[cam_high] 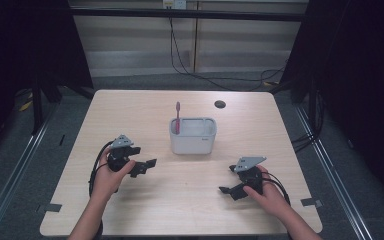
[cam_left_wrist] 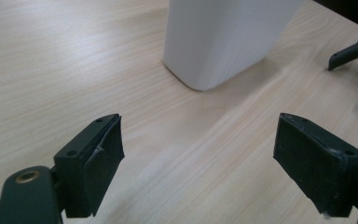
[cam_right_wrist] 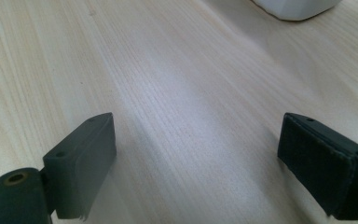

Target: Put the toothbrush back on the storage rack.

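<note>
The high view shows one pink toothbrush [cam_high: 177, 117] standing upright in the left of one white holder [cam_high: 192, 136] at the tabletop [cam_high: 145, 107] centre. The left tool [cam_high: 147, 166] and right tool [cam_high: 228, 190], both near, gape wide and empty. The left gripper view shows the holder's wall, with no readable writing.

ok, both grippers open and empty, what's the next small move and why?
Probably lift the left gripper toward the pink toothbrush standing upright in the white holder. It is the nearer gripper, its jaws are wide open, and nothing lies between.
</note>
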Tool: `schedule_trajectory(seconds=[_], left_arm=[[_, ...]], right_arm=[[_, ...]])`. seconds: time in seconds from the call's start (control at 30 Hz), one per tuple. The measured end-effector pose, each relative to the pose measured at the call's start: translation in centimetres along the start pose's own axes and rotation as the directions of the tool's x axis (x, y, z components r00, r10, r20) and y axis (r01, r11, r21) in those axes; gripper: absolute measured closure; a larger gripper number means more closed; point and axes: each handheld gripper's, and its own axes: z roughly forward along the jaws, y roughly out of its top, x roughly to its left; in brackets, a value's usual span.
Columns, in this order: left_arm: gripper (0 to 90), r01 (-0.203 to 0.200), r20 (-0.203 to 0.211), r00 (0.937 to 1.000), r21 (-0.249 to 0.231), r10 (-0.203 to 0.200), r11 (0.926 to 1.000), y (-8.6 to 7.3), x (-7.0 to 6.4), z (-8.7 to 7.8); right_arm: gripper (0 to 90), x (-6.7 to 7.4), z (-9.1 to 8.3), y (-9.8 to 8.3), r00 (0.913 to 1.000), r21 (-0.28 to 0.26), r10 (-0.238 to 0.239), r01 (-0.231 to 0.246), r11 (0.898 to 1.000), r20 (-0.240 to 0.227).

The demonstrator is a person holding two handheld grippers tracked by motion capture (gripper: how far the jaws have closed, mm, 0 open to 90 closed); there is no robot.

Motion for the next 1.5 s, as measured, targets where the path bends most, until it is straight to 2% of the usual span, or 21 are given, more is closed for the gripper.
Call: schedule_trajectory(seconds=[0.27, 0.33, 0.73, 1.5], left_arm=[[15.6, 0.0, -0.002, 1.0, 0.021, 0.0, 0.9998, -0.8, 0.3, -0.3], [15.6, -0.014, -0.008, 0.9999, 0.028, 0.014, 0.9995, -1.0, 0.4, -0.5], [15.6, -0.007, -0.008, 0.9999, 0.05, 0.008, 0.9987, -2.2, 0.8, -0.9], [15.7, -0.042, -0.05, 0.9977, 0.092, 0.047, 0.9949, -4.0, 2.1, -2.1]], right_arm=[[10.7, 0.0, 0.0, 0.0, 1.0, 0.0, 0.001, -0.001, 1.0, 0.0], [10.7, 0.0, 0.0, 0.0, 1.0, 0.0, 0.001, -0.001, 1.0, 0.0], [10.7, 0.0, 0.0, 0.0, 1.0, 0.0, 0.001, -0.001, 1.0, 0.0], [10.8, 0.0, 0.0, 0.0, 1.0, 0.0, 0.002, -0.002, 1.0, 0.002]])
